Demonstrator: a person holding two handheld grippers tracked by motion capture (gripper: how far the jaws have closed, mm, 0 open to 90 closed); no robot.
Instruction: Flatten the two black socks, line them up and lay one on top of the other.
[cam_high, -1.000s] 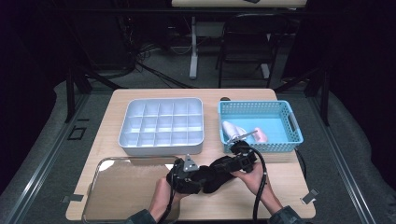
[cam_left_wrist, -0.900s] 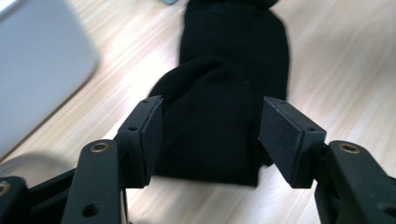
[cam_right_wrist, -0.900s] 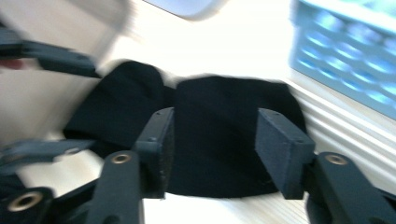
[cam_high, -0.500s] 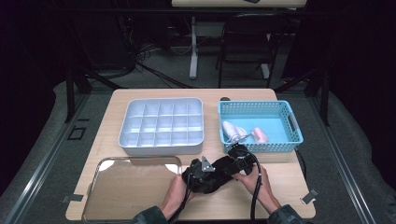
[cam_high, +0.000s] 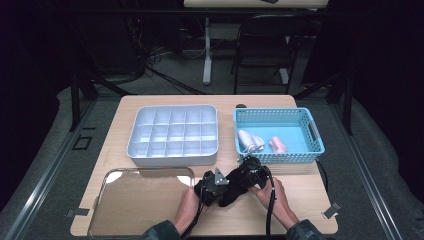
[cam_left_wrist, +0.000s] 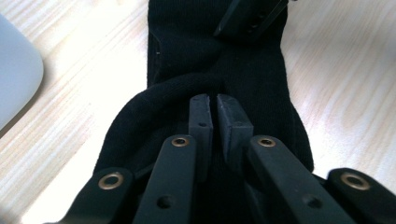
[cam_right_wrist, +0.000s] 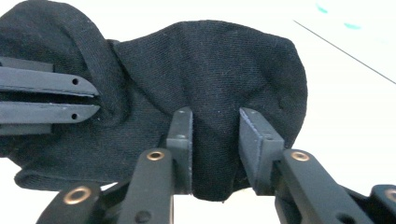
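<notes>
One wooden table (cam_high: 150, 107) carries one clear tray (cam_high: 140, 200) left of the left gripper (cam_high: 212, 186), one grey divided organiser (cam_high: 175, 134) beyond it, and one blue basket (cam_high: 280, 132) beyond the right gripper (cam_high: 252, 172) holding two rolled items. One black sock (cam_left_wrist: 219, 70) lies between the grippers: the left gripper's jaws have just closed, pinching its fabric; the right's have been closing narrow on a fold.

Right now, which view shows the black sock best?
Right gripper view: the black sock spreads wide, edges visible. Left gripper view shows a narrower stretch with a pinched fold. High view shows a small dark shape between the grippers.
</notes>
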